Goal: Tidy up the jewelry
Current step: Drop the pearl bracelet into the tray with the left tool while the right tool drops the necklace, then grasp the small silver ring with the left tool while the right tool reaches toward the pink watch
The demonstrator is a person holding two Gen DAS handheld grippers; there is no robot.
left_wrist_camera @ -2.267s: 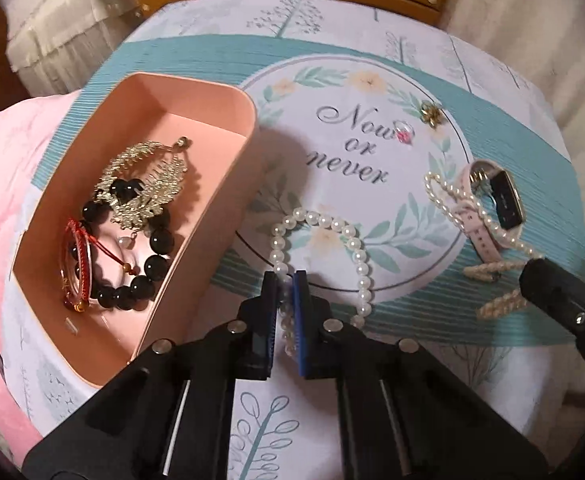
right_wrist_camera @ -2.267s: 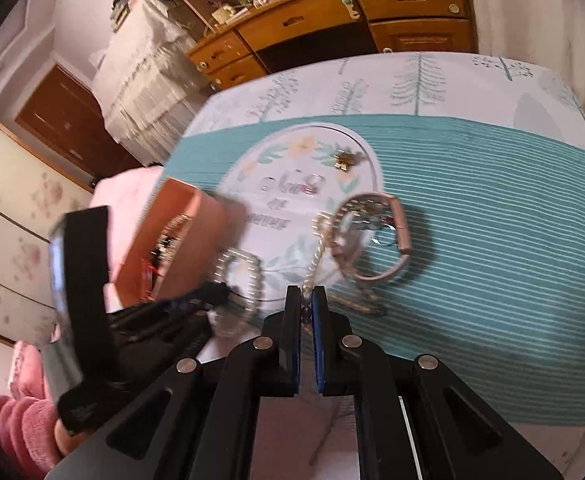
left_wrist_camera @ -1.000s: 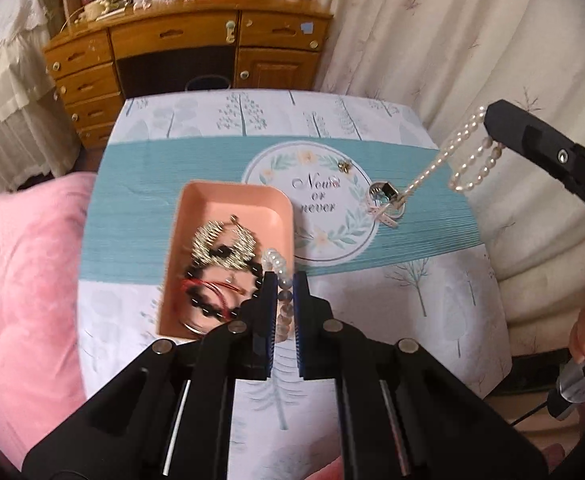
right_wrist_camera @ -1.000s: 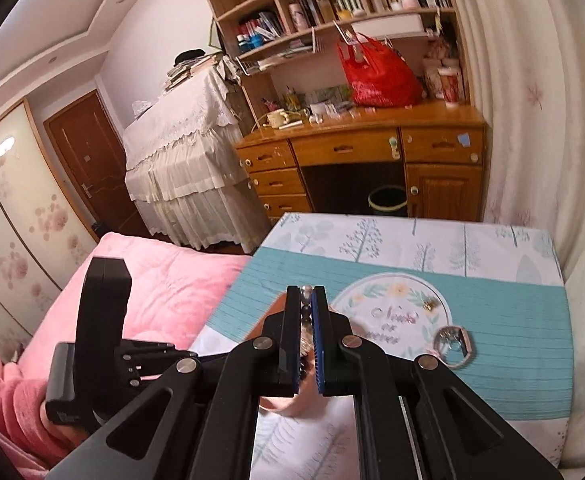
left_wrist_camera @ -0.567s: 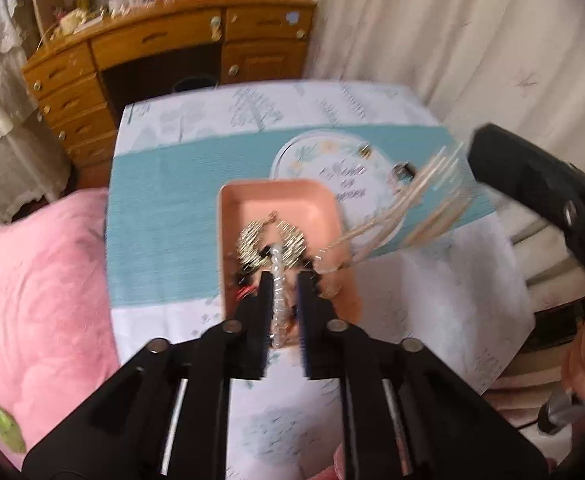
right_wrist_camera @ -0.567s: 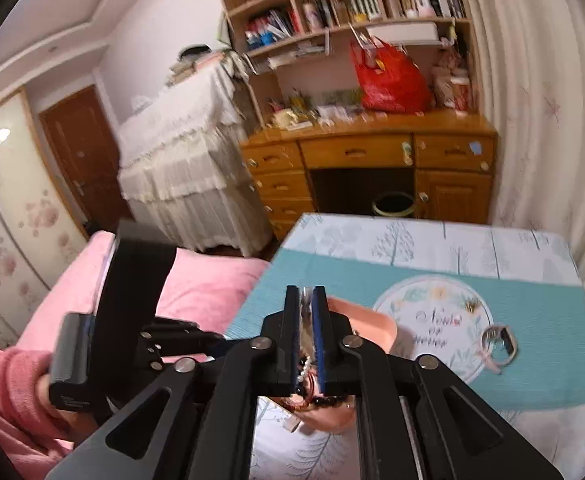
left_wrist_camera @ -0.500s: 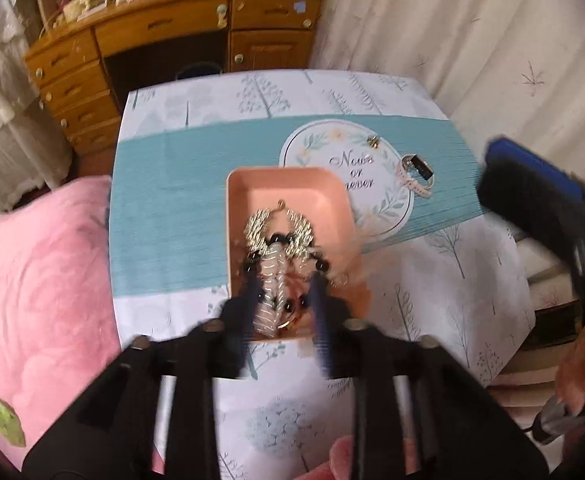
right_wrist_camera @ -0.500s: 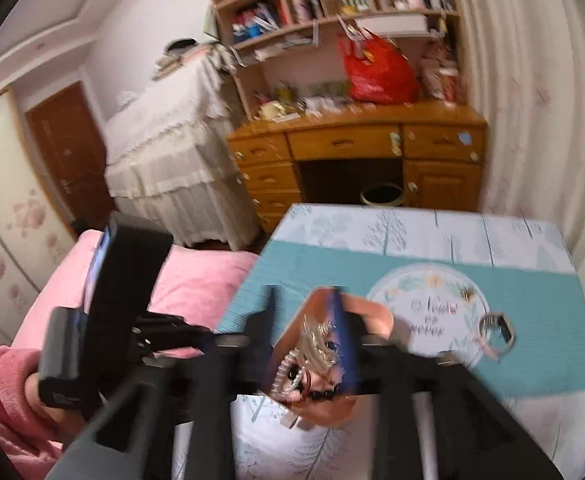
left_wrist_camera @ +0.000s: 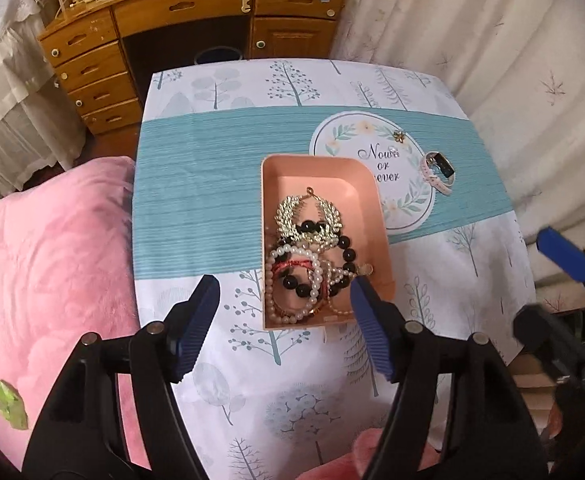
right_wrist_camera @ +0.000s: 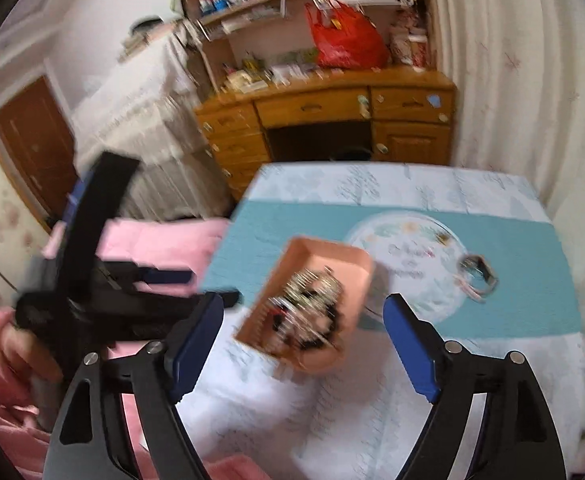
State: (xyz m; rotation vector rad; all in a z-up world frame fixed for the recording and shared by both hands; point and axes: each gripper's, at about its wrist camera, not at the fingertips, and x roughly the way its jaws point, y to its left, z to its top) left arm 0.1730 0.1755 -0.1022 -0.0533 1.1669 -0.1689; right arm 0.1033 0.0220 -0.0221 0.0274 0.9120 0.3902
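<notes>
Jewelry sits heaped in the shallow pink rectangular tray (left_wrist_camera: 374, 216) on the tree-print tabletop (left_wrist_camera: 276, 384): pearl strands (left_wrist_camera: 292, 284), black beads, a gold leaf piece. Your left gripper (left_wrist_camera: 284, 320) and right gripper (right_wrist_camera: 304, 344) hang above, fingers spread wide, holding nothing. The pink-strapped watch (left_wrist_camera: 438, 172) and small gold flower charm (left_wrist_camera: 399, 136) lie apart on the teal runner. Descend carelessly and you could hook a strand, dragging the heap out, or nudge the tray toward the near edge.

Left claw (left_wrist_camera: 284, 304) spread wide, empty; right claw (right_wrist_camera: 304, 320) likewise.
</notes>
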